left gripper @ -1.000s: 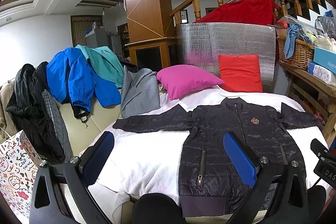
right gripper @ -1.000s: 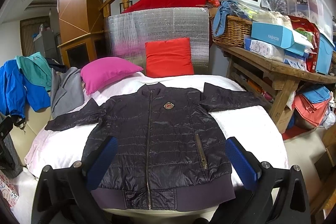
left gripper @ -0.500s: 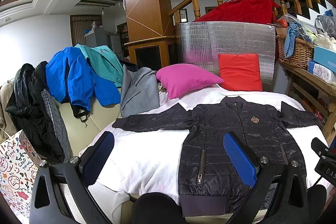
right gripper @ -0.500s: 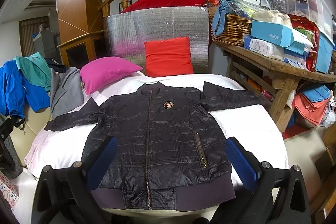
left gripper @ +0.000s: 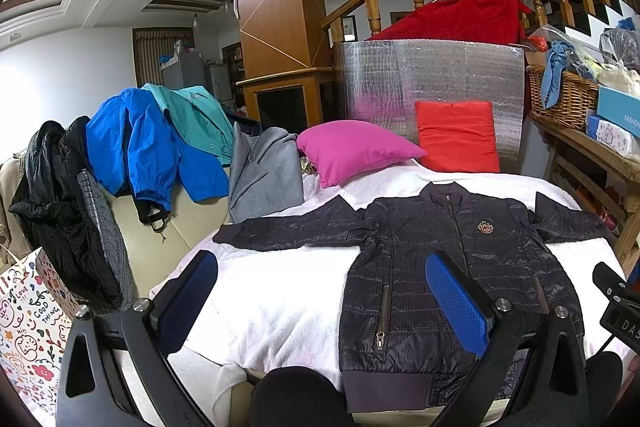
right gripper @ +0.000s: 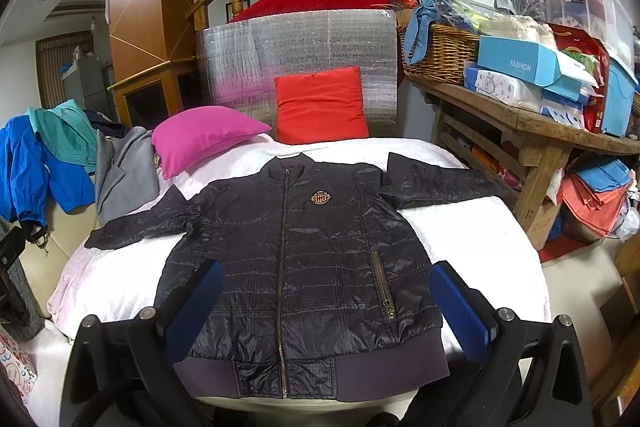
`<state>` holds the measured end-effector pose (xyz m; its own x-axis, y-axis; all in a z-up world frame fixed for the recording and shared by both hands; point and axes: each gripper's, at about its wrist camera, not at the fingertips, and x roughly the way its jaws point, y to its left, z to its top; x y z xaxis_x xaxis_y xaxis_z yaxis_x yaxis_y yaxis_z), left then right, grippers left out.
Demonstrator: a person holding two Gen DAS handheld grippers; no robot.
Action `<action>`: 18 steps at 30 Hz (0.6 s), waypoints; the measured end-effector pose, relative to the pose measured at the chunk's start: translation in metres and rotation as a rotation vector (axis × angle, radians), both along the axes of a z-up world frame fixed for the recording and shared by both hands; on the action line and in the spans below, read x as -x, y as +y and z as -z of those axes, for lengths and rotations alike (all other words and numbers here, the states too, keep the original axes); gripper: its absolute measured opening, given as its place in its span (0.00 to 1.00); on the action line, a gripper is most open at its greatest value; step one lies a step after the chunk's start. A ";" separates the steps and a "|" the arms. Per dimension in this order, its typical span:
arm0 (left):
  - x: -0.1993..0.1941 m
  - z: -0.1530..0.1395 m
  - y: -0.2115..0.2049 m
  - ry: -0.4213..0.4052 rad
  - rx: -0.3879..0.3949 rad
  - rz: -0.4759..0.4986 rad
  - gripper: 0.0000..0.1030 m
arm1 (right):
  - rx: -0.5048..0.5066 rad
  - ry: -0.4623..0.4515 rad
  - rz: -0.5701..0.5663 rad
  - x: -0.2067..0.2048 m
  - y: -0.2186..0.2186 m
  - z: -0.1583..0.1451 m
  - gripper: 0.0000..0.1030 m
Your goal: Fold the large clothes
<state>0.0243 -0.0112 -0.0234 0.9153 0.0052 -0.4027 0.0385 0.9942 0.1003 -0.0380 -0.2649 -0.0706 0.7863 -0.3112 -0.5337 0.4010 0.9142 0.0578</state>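
Note:
A dark quilted jacket [right gripper: 304, 259] lies flat, front up and zipped, on a bed with a white cover [right gripper: 472, 243], both sleeves spread sideways. It also shows in the left wrist view [left gripper: 460, 267], right of centre. My left gripper [left gripper: 320, 291] is open and empty, held above the bed's near edge, left of the jacket's hem. My right gripper [right gripper: 326, 299] is open and empty, held above the jacket's hem; its blue pads [right gripper: 460, 307] stand wide apart.
A pink pillow [right gripper: 200, 137] and a red pillow [right gripper: 320, 105] lie at the bed's head. Blue, teal and grey clothes [left gripper: 160, 143] hang over a sofa at the left. A loaded wooden table [right gripper: 540, 123] stands at the right.

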 end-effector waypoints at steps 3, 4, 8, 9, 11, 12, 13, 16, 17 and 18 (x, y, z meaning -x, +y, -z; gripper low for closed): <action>-0.001 0.001 0.000 0.001 -0.001 0.000 1.00 | -0.003 0.001 0.000 0.000 0.000 0.000 1.00; -0.001 0.001 0.000 0.002 -0.001 0.001 1.00 | -0.003 0.002 0.000 -0.001 -0.001 0.000 1.00; -0.004 0.002 -0.002 0.007 -0.002 0.002 1.00 | -0.003 0.005 0.001 -0.003 -0.004 0.001 1.00; -0.005 0.003 -0.003 0.009 -0.003 0.002 1.00 | -0.001 0.006 0.003 -0.004 -0.005 0.001 1.00; -0.010 0.004 -0.005 0.016 -0.005 0.004 1.00 | 0.002 0.010 0.006 -0.007 -0.008 0.001 1.00; -0.012 0.004 -0.007 0.020 -0.007 0.005 1.00 | 0.001 0.012 0.008 -0.009 -0.009 0.001 1.00; -0.016 0.005 -0.008 0.024 -0.009 0.005 1.00 | 0.001 0.013 0.010 -0.011 -0.012 0.000 1.00; -0.025 0.007 -0.014 0.030 -0.014 0.005 1.00 | -0.002 0.017 0.019 -0.021 -0.022 0.000 1.00; -0.031 0.009 -0.017 0.035 -0.019 0.006 1.00 | -0.005 0.018 0.024 -0.025 -0.026 0.000 1.00; -0.036 0.011 -0.020 0.042 -0.024 0.009 1.00 | -0.008 0.019 0.031 -0.030 -0.031 0.000 1.00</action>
